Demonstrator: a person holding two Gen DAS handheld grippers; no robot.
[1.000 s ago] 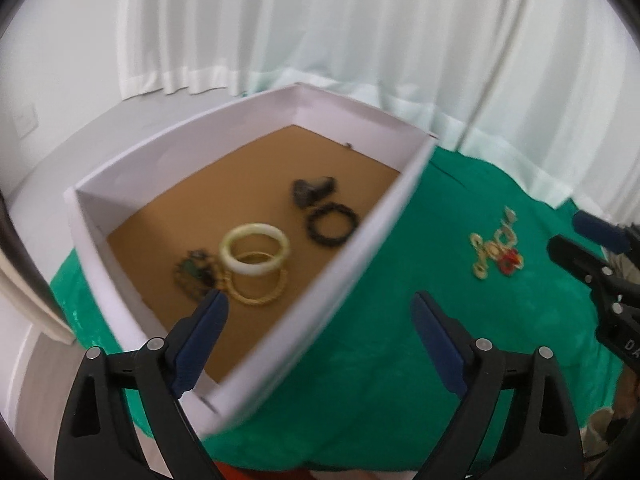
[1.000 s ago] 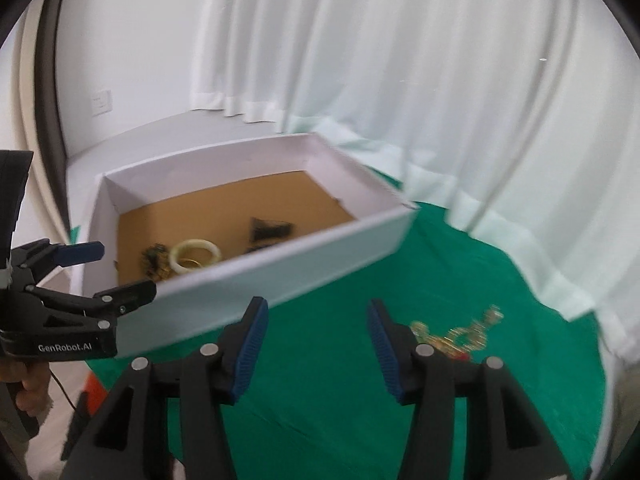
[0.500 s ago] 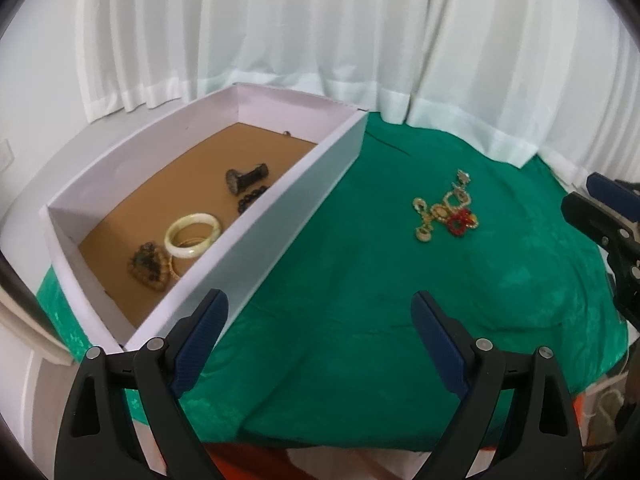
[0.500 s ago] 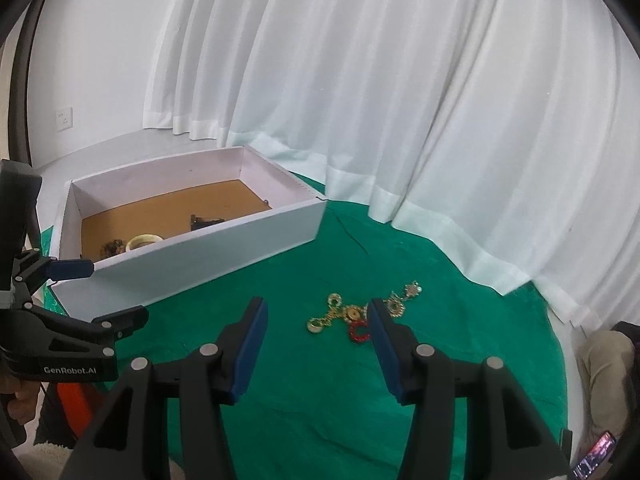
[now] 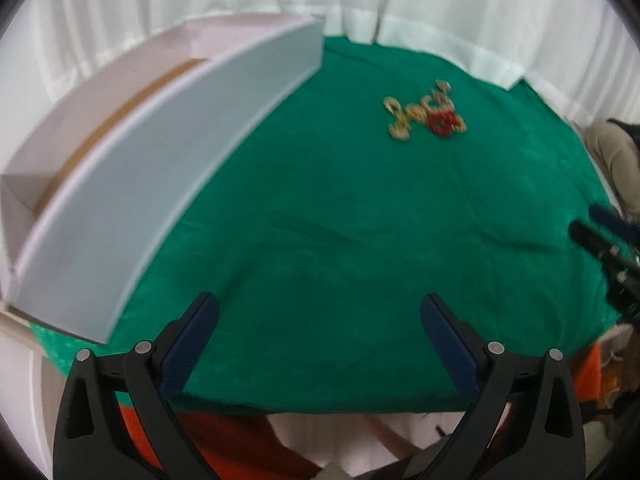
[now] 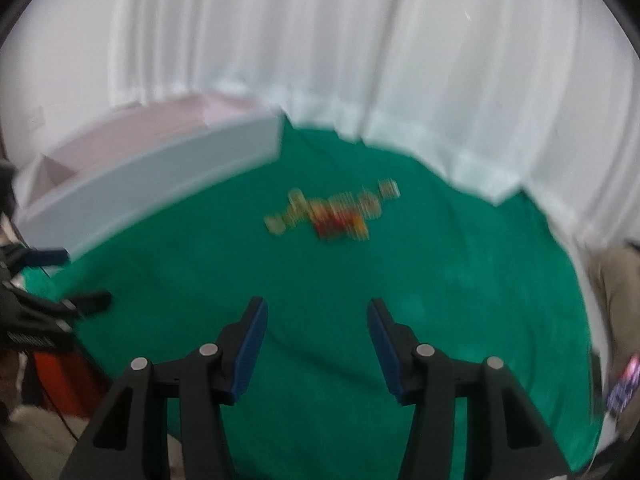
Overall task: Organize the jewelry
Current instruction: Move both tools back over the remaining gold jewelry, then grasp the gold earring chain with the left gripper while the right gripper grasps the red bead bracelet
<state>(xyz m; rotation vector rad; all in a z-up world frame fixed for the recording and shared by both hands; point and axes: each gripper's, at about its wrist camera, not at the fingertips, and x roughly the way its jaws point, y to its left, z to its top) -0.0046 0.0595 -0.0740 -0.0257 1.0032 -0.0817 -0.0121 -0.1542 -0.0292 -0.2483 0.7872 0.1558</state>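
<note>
A heap of gold and red jewelry [image 5: 426, 114] lies on the green cloth [image 5: 340, 220]; it shows blurred in the right wrist view [image 6: 334, 212]. A white box with a brown floor [image 5: 168, 140] stands at the left, its contents hidden behind the near wall; it also shows in the right wrist view [image 6: 160, 176]. My left gripper [image 5: 318, 312] is open and empty over the cloth's near edge. My right gripper [image 6: 316, 308] is open and empty, short of the jewelry. Each gripper shows at the edge of the other's view: the right [image 5: 600, 232], the left [image 6: 60, 280].
White curtains [image 6: 340, 60] hang behind the table. A person's leg in beige trousers [image 5: 612, 160] is at the right edge. Something orange [image 5: 224, 440] lies below the table's front edge.
Both views have dropped lower and swung right. The box's inside and its pieces have slipped out of sight behind its wall. The jewelry heap now sits nearer the middle ahead of the right gripper.
</note>
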